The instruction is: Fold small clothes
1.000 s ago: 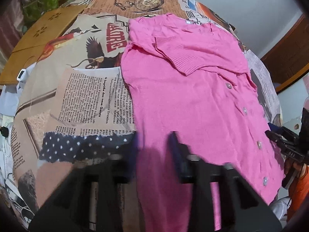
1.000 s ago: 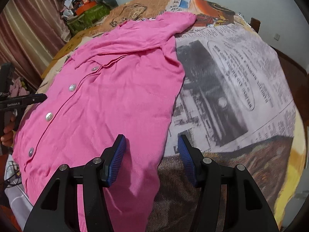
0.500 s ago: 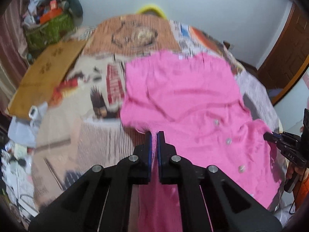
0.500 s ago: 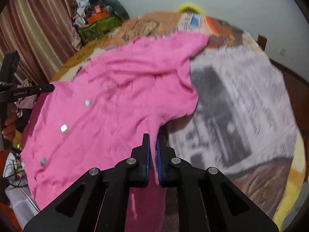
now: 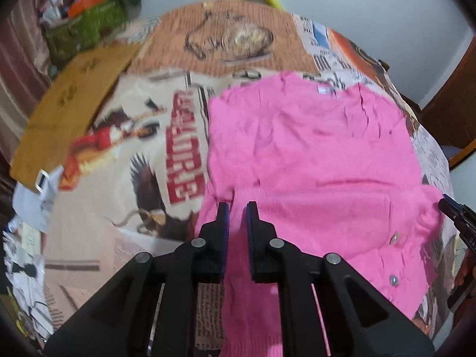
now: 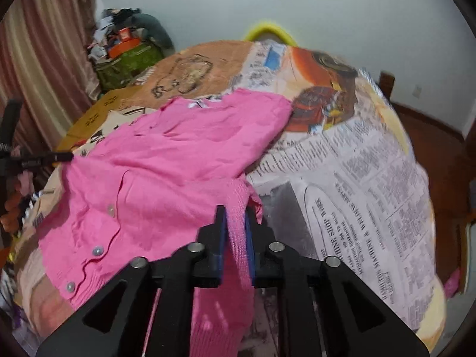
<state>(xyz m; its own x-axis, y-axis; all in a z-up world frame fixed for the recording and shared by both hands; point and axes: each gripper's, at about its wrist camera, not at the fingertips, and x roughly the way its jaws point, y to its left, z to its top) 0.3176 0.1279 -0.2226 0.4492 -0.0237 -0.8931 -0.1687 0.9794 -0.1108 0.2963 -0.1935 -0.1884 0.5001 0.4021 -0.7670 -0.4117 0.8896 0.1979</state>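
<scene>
While folding in half: pink cardigan (image 5: pixel 312 160) spread on newspaper-covered table (image 6: pixel 357 178), near hem pinched at each corner, left claw (image 5: pixel 236 212) and right claw (image 6: pixel 235 218) each clamped on knit, jaws just eased slightly, carrying it toward collar.

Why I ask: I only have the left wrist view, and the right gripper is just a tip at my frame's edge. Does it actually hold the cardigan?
Observer: Yes. In the right wrist view the right gripper has a ribbed band of the pink cardigan between its fingers. They have just eased slightly apart, with the knit filling the gap.
Operator: What lies to the right of that grip?
Observer: Only the newspaper-print table cover. No pink fabric reaches that side, and more knit hangs below the fingers.
</scene>
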